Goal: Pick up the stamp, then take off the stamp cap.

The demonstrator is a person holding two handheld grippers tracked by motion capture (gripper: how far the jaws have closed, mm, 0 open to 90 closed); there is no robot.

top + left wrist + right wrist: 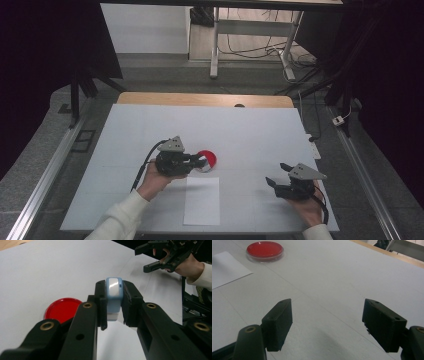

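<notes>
My left gripper (199,162) is shut on a small light-blue block with a white top face (114,293), held upright between the jaws just above the table. A round red dish with a clear rim (207,160) lies right at the jaw tips; in the left gripper view the red dish (62,309) sits to the left of the jaws. A white paper sheet (201,200) lies in front of the dish. My right gripper (276,173) hovers at the right, open, nothing between its jaws (328,322). The dish (265,250) and paper corner (224,267) lie far off to its left.
A white mat (200,125) covers the table, with a wooden edge (205,99) at the back. A metal table frame and cables (250,45) stand on the floor beyond. Rails (45,175) run along both sides.
</notes>
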